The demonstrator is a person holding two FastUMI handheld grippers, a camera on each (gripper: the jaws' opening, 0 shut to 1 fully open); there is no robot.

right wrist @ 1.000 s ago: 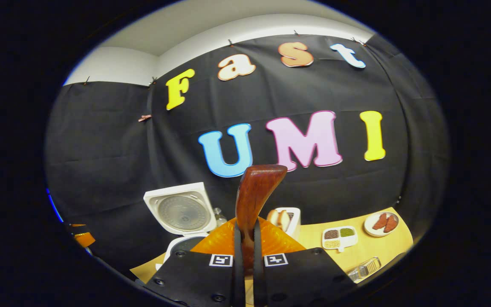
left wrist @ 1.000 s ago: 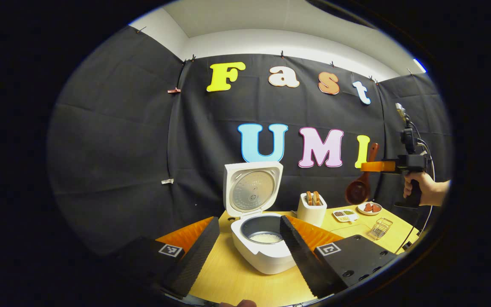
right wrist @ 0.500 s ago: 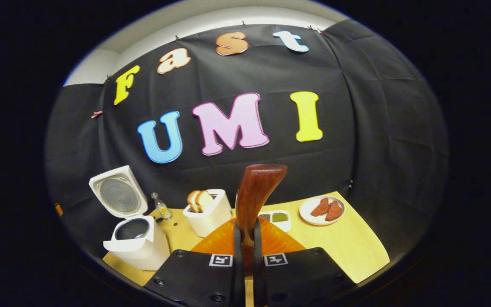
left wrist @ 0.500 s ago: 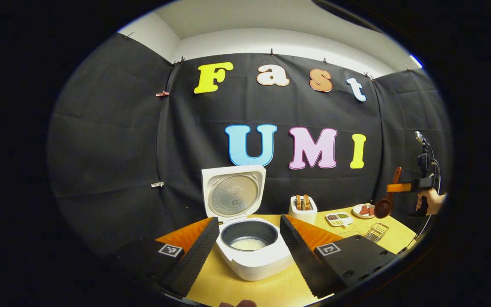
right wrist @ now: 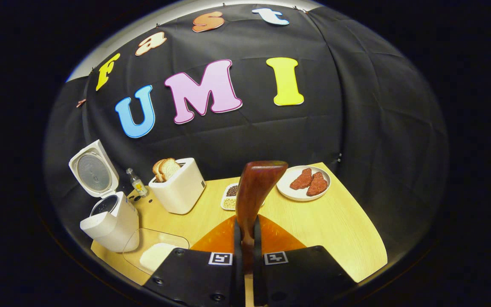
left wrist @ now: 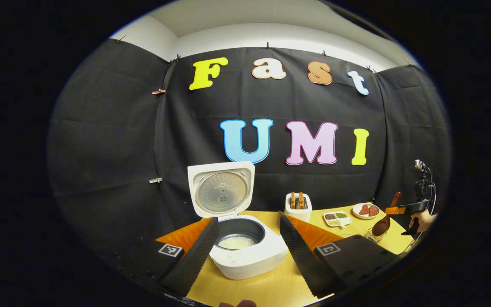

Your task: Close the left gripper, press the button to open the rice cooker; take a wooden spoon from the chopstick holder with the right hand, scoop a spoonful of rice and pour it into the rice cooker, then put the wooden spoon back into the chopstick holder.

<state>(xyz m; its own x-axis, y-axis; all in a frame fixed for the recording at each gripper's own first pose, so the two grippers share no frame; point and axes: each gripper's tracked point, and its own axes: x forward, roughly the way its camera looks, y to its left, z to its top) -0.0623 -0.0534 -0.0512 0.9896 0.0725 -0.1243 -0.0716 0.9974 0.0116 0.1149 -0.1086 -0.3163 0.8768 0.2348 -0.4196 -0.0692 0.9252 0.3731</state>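
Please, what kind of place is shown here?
Most likely a staged kitchen table inside a recording booth: an open rice cooker holding rice, a toaster with bread, and a plate of food stand on a wooden table before black cloth.

1. Even, bright overhead light; the tabletop (right wrist: 339, 221) is well lit with soft, faint shadows.
2. Strong fisheye bending toward the rims, from 9 to 3 o'clock.
3. Both views sharp; little glare.

Left gripper (left wrist: 245, 249) held level, fingers spread wide apart. Right gripper (right wrist: 245, 256) fingers clamped together on a reddish-brown wooden spoon handle (right wrist: 255, 192).
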